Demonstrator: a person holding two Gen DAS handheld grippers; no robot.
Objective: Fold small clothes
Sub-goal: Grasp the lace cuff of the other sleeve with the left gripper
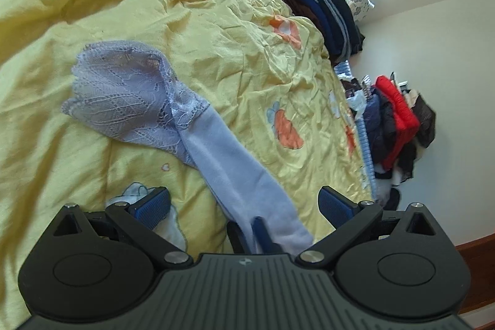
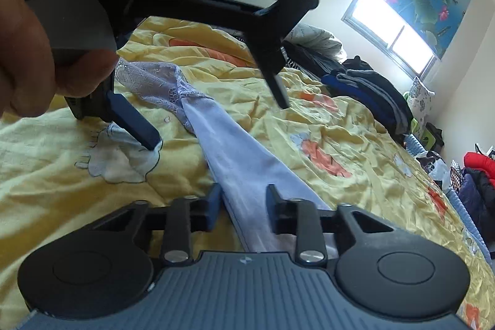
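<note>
- The left gripper (image 1: 244, 197) is spread wide and holds nothing. One blue pad (image 2: 136, 126) rests its tip on a white cartoon patch (image 2: 117, 160) of the yellow quilt (image 1: 247, 51), and the other fingertip hangs just above the quilt. A hand (image 2: 24, 51) grips its handle.
- The right gripper (image 2: 244, 197) is pinching the plain end of the lavender lace-trimmed garment (image 1: 216, 150), with the fabric filling the narrow gap between its pads.
- The garment lies on the quilt. It passes between the left gripper's open fingers without touching them.
- It is drawn into a long, narrow strip. Its long axis runs from the pinched plain end near both tools away to the lace end (image 1: 123, 95), which fans out wider on the quilt, far from the grippers.
</note>
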